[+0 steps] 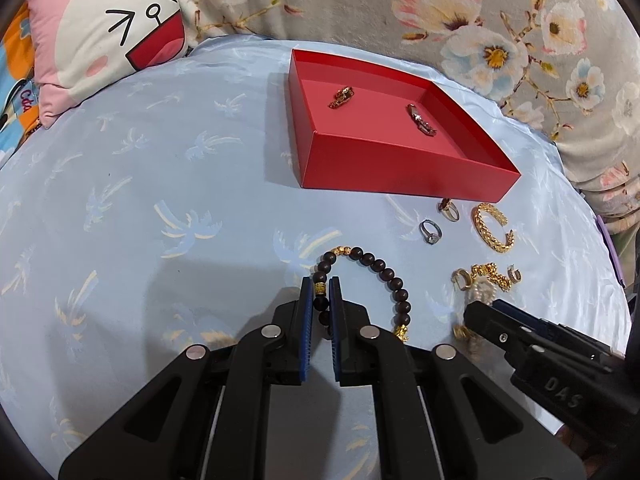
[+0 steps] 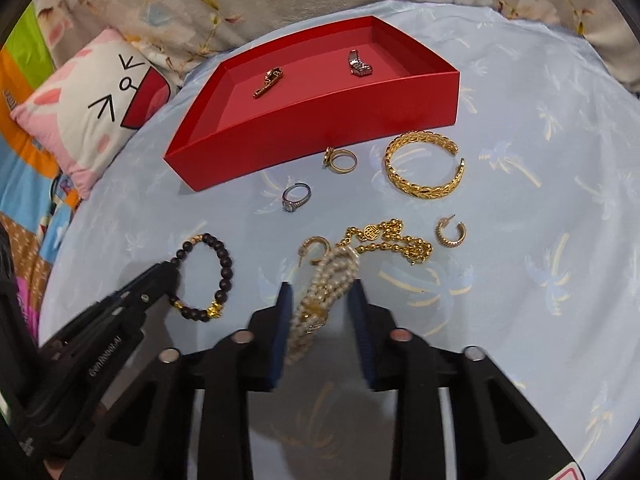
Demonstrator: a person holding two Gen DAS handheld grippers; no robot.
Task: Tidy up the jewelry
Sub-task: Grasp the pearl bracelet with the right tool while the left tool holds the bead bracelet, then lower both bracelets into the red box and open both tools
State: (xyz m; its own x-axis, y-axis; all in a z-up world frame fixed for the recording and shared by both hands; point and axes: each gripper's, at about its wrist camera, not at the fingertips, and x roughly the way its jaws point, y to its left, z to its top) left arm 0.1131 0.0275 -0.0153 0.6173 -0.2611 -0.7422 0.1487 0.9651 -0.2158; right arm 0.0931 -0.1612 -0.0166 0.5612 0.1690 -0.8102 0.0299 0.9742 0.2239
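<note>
Lower centre of the left wrist view, our left gripper [image 1: 321,288] pinches the dark bead bracelet [image 1: 372,264]. In the right wrist view, our right gripper [image 2: 321,294] brackets the pearl bracelet [image 2: 326,286], pads not visibly pressing. Both strands look light, limp, slippery; we judge a mid-strand grip safest.

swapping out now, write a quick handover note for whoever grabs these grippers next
Left gripper: shut on the dark bead bracelet, which lies on the blue cloth.
Right gripper: the pearl bracelet is between its jaws, which look open in its own view; grip not certain.
Done: two pieces are in the red box.
Left on the cloth: gold ring, silver ring, gold cuff, gold chain, two hoop earrings, plus both bracelets.
</note>
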